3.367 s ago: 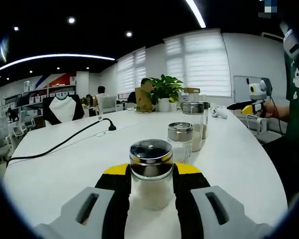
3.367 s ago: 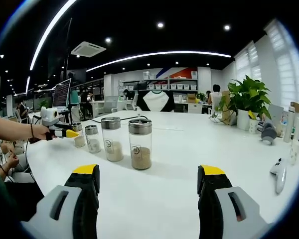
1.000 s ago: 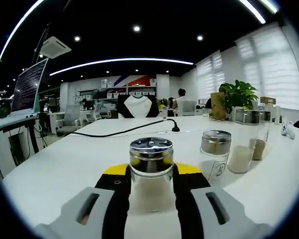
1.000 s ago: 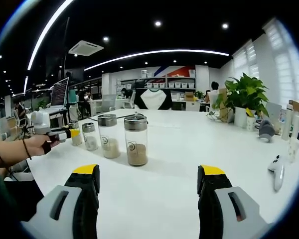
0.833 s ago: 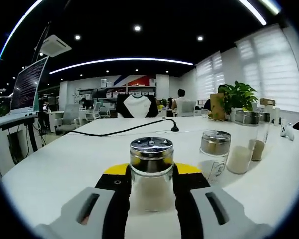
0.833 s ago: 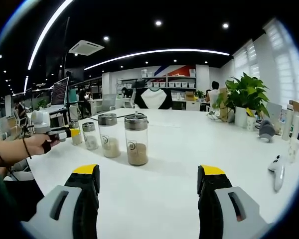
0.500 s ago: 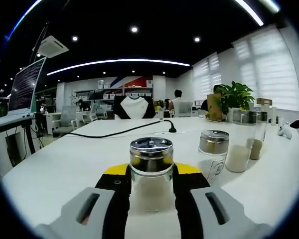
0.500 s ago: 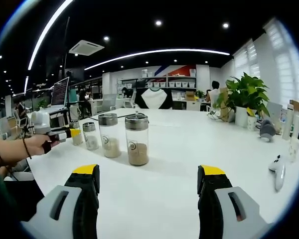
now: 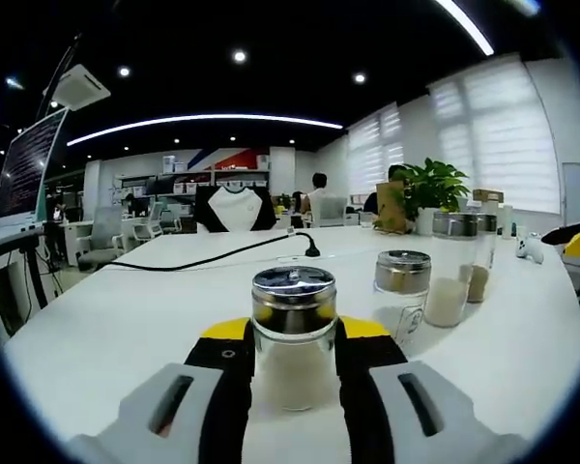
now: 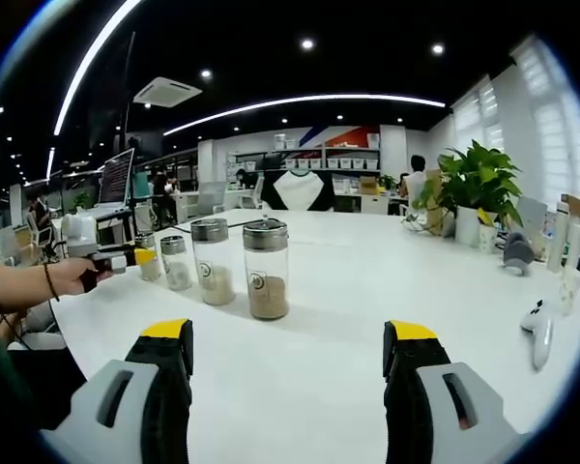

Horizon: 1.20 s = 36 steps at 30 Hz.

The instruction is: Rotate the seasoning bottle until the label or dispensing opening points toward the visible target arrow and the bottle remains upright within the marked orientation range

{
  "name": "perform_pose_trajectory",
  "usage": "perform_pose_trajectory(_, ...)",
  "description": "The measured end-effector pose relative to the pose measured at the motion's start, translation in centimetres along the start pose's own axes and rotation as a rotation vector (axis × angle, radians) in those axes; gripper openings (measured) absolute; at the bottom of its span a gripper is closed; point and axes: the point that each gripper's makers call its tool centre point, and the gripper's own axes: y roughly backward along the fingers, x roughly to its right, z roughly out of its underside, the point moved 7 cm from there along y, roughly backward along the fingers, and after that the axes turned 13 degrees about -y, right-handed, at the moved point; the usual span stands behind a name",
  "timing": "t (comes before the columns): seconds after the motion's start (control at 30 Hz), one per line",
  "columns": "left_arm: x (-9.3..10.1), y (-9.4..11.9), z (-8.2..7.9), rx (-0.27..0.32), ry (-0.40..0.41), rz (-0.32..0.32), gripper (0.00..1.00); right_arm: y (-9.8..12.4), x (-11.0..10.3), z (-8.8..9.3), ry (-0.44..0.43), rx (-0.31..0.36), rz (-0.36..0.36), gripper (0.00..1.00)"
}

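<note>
Potted plant (image 10: 480,196), black cable (image 9: 213,259), white table (image 10: 329,319).

My left gripper (image 9: 293,353) has black fingers with yellow tips, set on light grey housings, each with a dark slot. My right gripper (image 10: 288,360) has the same build: black fingers, yellow caps, grey slotted bodies. A thin dark band (image 10: 47,282) circles my left wrist.

Silver-capped bottle (image 9: 293,333), white table (image 9: 106,329)
</note>
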Motion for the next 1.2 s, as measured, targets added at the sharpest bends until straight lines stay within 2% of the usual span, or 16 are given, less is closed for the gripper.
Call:
perform_pose_trajectory(0.3,-0.7,-0.1,0.1,0.020,-0.014,0.118,0.34,0.1,0.0,-0.1,0.000,0.001,-0.001,0.82)
perform_pose_trajectory(0.47,-1.2,-0.2,0.2,0.040,-0.019,0.223,0.34,0.1,0.2,-0.2,0.000,0.005,0.003,0.82)
perform_pose_trajectory(0.73,-1.8,-0.3,0.2,0.057,-0.033,0.352,0.34,0.1,0.0,-0.2,-0.002,0.004,-0.002,0.82)
perform_pose_trajectory(1.2,-2.6,-0.9,0.2,0.070,-0.056,0.545,0.34,0.3,-0.2,-0.7,0.011,0.009,-0.005,0.82)
